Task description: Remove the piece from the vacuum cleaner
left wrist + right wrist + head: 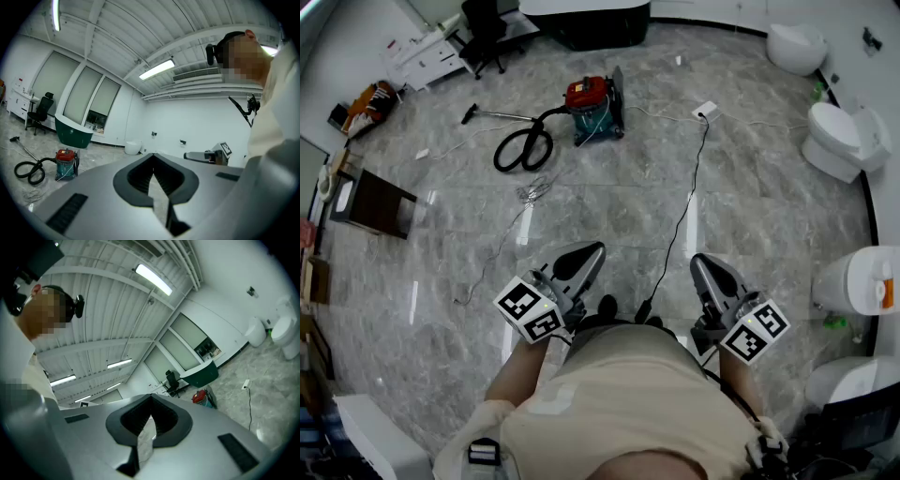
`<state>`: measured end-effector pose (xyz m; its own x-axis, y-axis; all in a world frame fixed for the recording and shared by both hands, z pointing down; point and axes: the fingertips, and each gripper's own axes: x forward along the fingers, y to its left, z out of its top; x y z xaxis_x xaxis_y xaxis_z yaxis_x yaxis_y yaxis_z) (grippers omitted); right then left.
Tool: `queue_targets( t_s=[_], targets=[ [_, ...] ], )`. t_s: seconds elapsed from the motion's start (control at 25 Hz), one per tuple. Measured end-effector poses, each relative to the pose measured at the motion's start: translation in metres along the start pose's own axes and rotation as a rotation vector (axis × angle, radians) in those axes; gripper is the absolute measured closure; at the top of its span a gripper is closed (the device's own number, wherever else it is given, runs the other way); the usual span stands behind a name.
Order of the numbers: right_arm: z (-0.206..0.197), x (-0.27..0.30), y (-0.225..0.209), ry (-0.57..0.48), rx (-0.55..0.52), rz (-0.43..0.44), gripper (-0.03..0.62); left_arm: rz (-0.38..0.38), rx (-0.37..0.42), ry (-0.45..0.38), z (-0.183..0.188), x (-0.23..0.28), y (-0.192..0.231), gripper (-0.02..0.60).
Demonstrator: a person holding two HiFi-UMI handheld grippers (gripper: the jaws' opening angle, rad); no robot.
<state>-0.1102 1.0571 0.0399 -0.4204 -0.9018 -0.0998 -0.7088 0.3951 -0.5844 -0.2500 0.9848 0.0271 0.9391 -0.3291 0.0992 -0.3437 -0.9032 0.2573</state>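
A red and teal vacuum cleaner (pixel 592 108) stands on the marble floor far ahead of me. Its black hose (pixel 523 148) is coiled to its left, and a thin wand (pixel 502 115) runs off further left. The vacuum cleaner (pixel 65 164) also shows small at the left of the left gripper view, and the vacuum cleaner (pixel 201 396) is a small shape in the right gripper view. My left gripper (pixel 592 253) and right gripper (pixel 703 265) are held close to the person's waist, both shut and empty, far from the machine.
A white power strip (pixel 705 110) lies right of the vacuum, and its black cable (pixel 684 211) runs toward me. Toilets (pixel 839 141) line the right wall. A dark box (pixel 380 202) stands at the left, with an office chair (pixel 483 33) at the back.
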Motion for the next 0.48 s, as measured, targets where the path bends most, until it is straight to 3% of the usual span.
queue_targets(
  t_s=[0.12,0.48],
  targets=[
    [-0.005,-0.01,0.005,-0.016,-0.001,-0.022,0.592,-0.049,0.022,0.049,-0.011,0.003,-0.013,0.577],
    [-0.018,-0.003,0.01,-0.006,0.111,0.026,0.592,-0.03,0.023,0.056,-0.016,-0.006,-0.007,0.577]
  ],
)
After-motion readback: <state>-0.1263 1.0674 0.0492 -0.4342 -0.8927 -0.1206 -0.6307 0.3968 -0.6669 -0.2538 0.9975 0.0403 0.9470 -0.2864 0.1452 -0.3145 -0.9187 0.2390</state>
